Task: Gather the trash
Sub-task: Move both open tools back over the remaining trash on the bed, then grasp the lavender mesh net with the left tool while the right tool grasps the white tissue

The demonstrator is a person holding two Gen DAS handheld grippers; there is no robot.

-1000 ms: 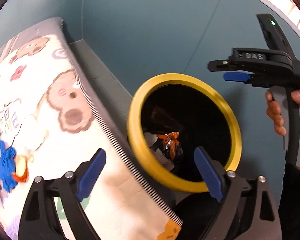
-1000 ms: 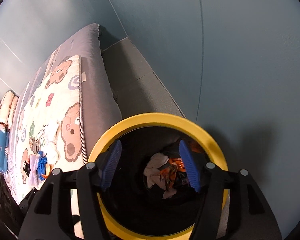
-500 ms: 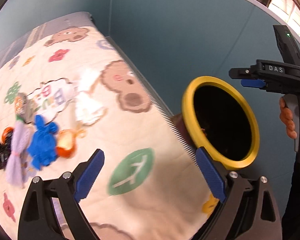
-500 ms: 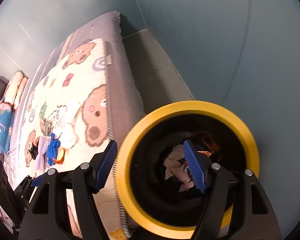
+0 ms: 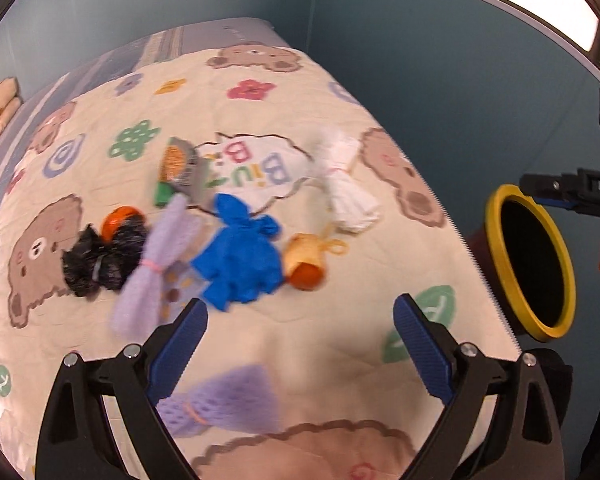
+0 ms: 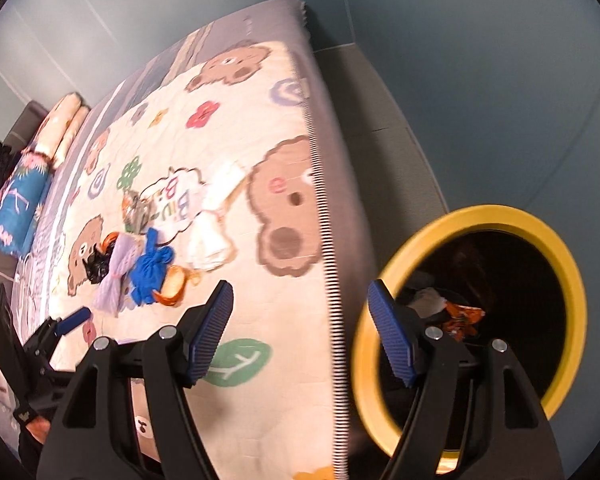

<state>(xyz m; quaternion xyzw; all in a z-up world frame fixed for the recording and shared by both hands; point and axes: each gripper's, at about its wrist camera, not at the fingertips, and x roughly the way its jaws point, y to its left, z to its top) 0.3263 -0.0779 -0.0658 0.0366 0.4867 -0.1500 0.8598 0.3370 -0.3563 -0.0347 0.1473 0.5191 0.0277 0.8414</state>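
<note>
Notably, crumpled wrappers [image 6: 456,312] fill the yellow-rimmed bin [image 6: 556,256].

The bin's [image 5: 531,264] contents are lost in darkness from the left wrist; motion blur smears the lilac bundle [image 5: 228,400], possibly mesh.

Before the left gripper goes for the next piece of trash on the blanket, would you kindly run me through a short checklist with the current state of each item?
1. Left gripper open and empty: ok.
2. Right gripper open and empty: ok.
3. Trash within view: ok; blue bundle, white bundle, black bundle and purple bundle lie on the blanket.
4. Nearest target free of neighbours: not ok; the blue bundle touches the purple one and an orange item.
5. Yellow-rimmed bin open beside the bed: ok, with trash already inside.
6. Image sharpness for aiming: not ok, motion blur.
</note>
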